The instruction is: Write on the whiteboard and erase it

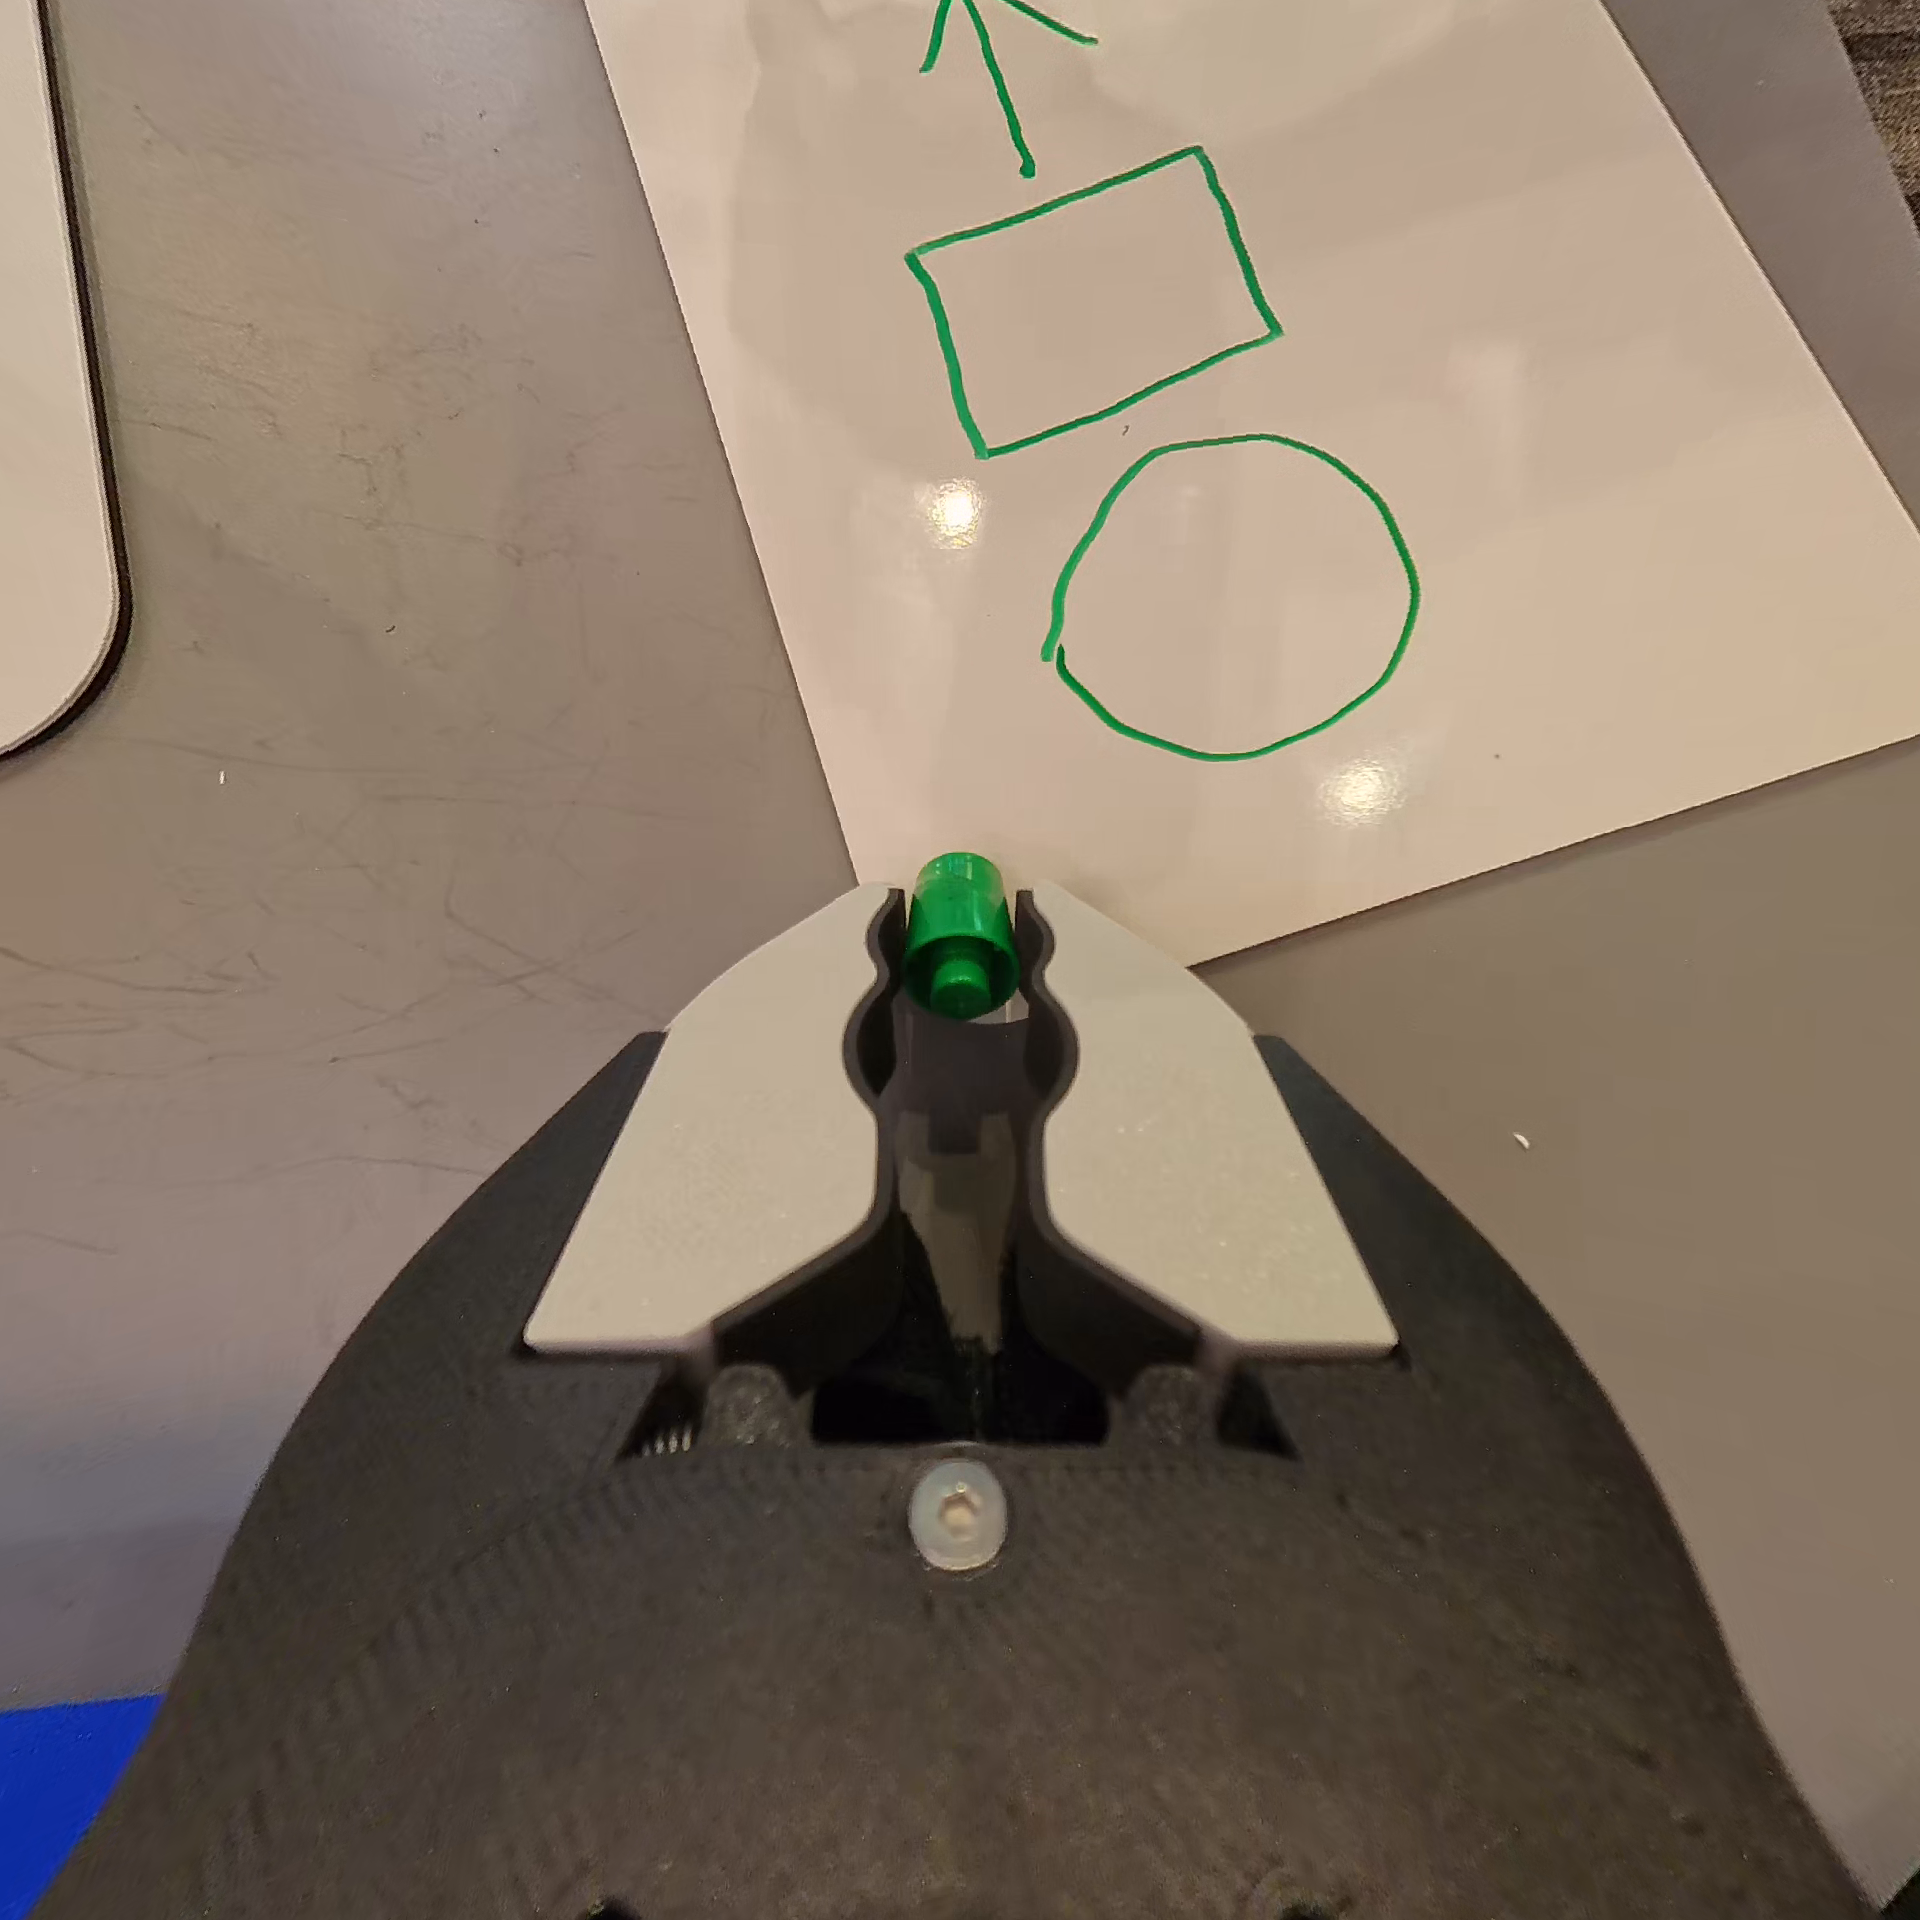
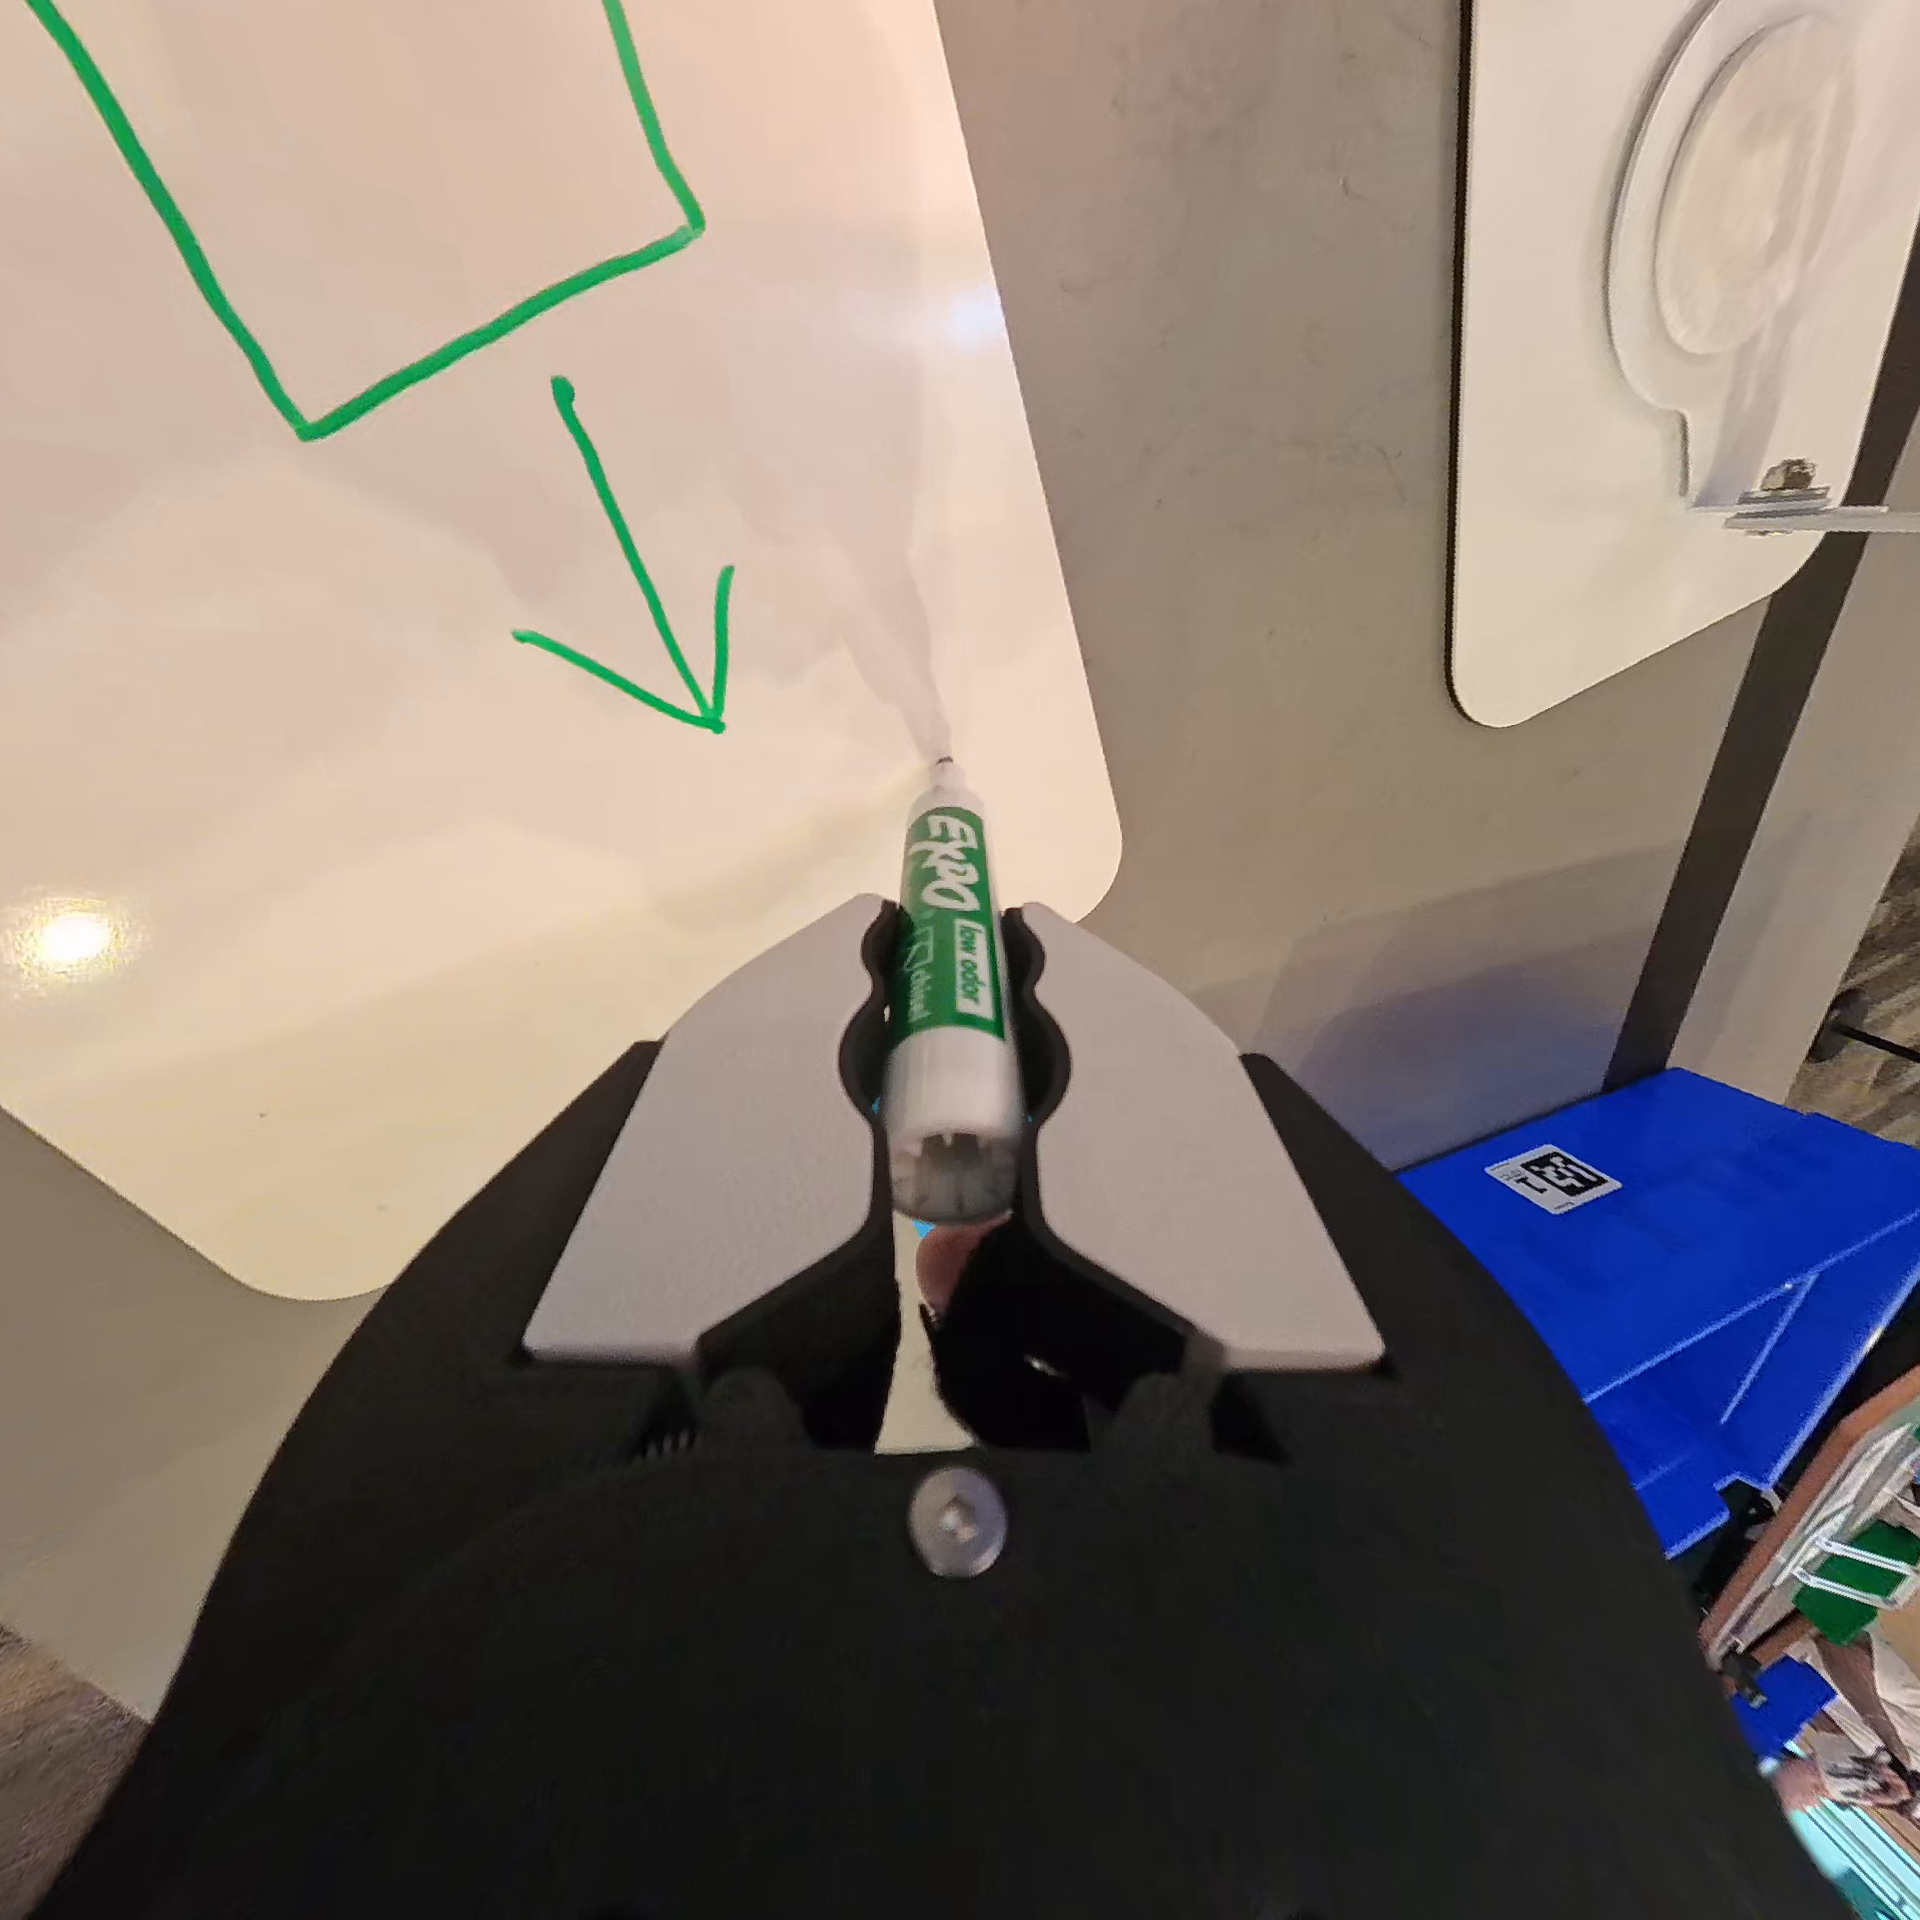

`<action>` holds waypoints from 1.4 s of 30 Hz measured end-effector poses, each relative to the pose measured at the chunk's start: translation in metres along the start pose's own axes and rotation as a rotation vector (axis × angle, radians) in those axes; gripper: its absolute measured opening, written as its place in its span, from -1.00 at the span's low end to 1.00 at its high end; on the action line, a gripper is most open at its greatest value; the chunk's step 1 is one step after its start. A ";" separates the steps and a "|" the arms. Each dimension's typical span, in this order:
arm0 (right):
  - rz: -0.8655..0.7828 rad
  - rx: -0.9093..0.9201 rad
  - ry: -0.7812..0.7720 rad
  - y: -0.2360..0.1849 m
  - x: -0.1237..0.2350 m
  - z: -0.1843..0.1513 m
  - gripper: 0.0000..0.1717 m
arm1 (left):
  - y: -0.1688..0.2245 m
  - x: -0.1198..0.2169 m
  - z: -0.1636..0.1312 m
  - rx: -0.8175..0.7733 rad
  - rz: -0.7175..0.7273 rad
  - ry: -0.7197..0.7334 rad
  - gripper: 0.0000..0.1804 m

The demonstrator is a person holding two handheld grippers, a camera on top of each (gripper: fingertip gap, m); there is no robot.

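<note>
Grey, scuffed tabletop (image 1: 395, 644) spreads under both my tools. Nearest me, my left gripper (image 1: 958, 940) pinches the green marker cap (image 1: 956, 935) between its pads. My right gripper (image 2: 948, 977) clamps the green marker (image 2: 948, 935), tip touching the whiteboard (image 2: 312, 935) near its rounded corner. Beyond lie a drawn circle (image 1: 1236, 597), rectangle (image 1: 1091, 301) and arrow (image 2: 644, 582).

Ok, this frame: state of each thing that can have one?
Whiteboard: flat on the table, marked with a green arrow, rectangle and circle, not erased.
Marker: uncapped, tip at the board.
Cap: off the marker.
Left tool: shut on the cap.
Right tool: shut on the marker.
</note>
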State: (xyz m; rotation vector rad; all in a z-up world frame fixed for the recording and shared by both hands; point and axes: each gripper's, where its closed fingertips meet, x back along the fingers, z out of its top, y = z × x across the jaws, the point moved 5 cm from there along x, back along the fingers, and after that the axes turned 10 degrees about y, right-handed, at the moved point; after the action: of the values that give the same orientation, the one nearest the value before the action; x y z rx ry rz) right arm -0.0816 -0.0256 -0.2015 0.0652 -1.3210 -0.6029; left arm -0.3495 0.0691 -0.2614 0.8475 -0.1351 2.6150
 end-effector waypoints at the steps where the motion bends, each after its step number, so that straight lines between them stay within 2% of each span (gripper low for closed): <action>1: 0.004 -0.002 0.000 0.000 0.000 0.000 -0.76 | 0.000 0.000 0.000 0.000 0.000 0.000 -0.78; 18: 0.098 0.042 -0.011 -0.062 0.028 0.009 -0.76 | 0.000 0.000 0.000 0.000 0.000 0.000 -0.78; 24: 0.093 0.026 -0.025 -0.061 0.029 0.003 -0.76 | 0.000 0.000 0.000 -0.002 0.002 -0.001 -0.78; 37: 0.071 -0.079 -0.072 -0.046 0.038 -0.045 -0.76 | 0.000 0.000 0.000 0.001 0.000 0.000 -0.78; 42: 0.072 -0.089 -0.063 -0.046 0.038 -0.049 -0.76 | 0.000 0.000 0.000 0.003 -0.002 0.001 -0.78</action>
State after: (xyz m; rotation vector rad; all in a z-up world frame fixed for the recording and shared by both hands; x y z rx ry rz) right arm -0.0491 -0.0956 -0.1978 -0.0741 -1.3503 -0.6056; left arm -0.3493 0.0691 -0.2612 0.8474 -0.1297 2.6146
